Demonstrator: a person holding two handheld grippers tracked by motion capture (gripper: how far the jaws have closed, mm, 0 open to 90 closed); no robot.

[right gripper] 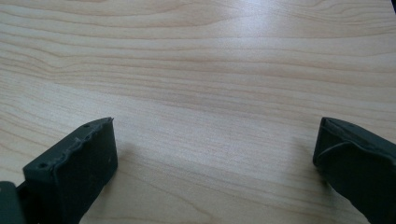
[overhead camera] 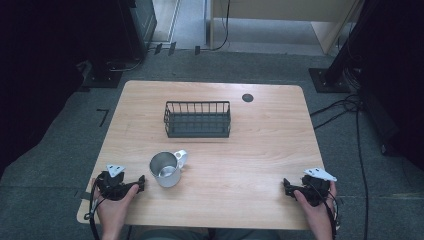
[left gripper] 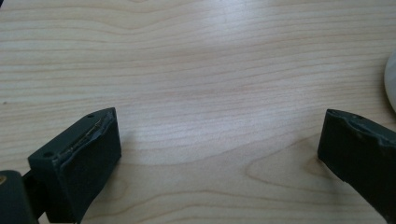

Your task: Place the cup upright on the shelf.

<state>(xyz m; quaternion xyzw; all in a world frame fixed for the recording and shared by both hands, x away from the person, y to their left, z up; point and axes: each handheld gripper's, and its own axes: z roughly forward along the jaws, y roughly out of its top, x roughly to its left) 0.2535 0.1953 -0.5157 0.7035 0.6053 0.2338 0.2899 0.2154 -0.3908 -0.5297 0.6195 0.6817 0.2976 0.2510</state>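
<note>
Left claw (overhead camera: 141, 181) and right claw (overhead camera: 286, 185) rest low, jaws spread.

My bench (overhead camera: 260, 150): pale wood grain. Dark wire basket (overhead camera: 197, 119) sits at centre, toward 12 o'clock. Metal mug (overhead camera: 166, 170) upright at its 7 o'clock, apart, handle pointing 1 o'clock. Black round grommet (overhead camera: 247, 97) at basket's 2 o'clock.

A light wooden table (overhead camera: 260, 150) with rounded corners stands on grey carpet (overhead camera: 60, 155). A dark wire basket (overhead camera: 197, 119) sits near its middle. Just in front of the basket, toward the person's left, stands a metal mug (overhead camera: 166, 169). Behind the basket to the right is a small dark round spot (overhead camera: 247, 97), possibly a cable hole.
</note>
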